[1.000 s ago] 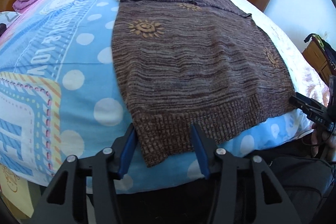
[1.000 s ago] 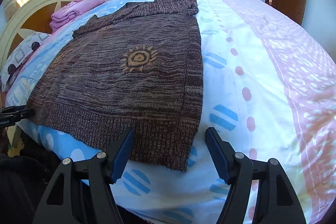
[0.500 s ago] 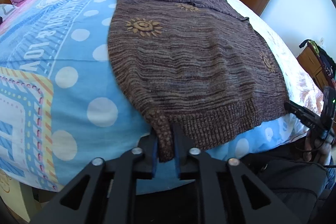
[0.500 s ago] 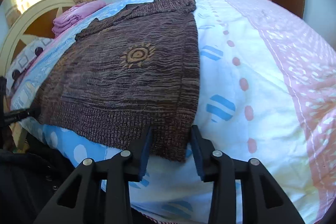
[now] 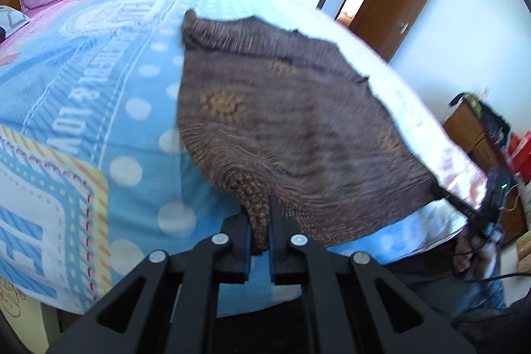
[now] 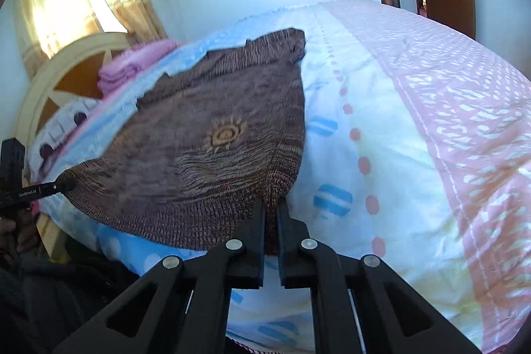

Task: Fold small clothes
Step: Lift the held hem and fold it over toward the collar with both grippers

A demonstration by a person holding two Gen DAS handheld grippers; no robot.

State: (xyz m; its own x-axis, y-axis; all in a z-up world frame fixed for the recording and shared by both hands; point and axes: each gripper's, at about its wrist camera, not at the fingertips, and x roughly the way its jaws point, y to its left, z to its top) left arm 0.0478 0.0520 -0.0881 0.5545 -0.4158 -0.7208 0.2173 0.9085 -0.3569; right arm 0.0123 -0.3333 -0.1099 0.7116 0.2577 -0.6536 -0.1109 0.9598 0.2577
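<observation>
Left wrist view showed my left fingers (image 5: 259, 221) and right fingers (image 6: 271, 214) clamped tight on the brown knitted sweater's (image 5: 282, 121) hem corners; the first fold, I judged, needed the hem carried toward the collar.

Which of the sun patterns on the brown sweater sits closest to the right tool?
The bright orange sun in mid-sweater, just above the hem corner the right tool pinches. The other suns lie toward the left tool's side.

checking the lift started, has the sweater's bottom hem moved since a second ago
Yes. The sweater hem, pinched at both corners, has risen off the bedsheet it lay flat on.
</observation>
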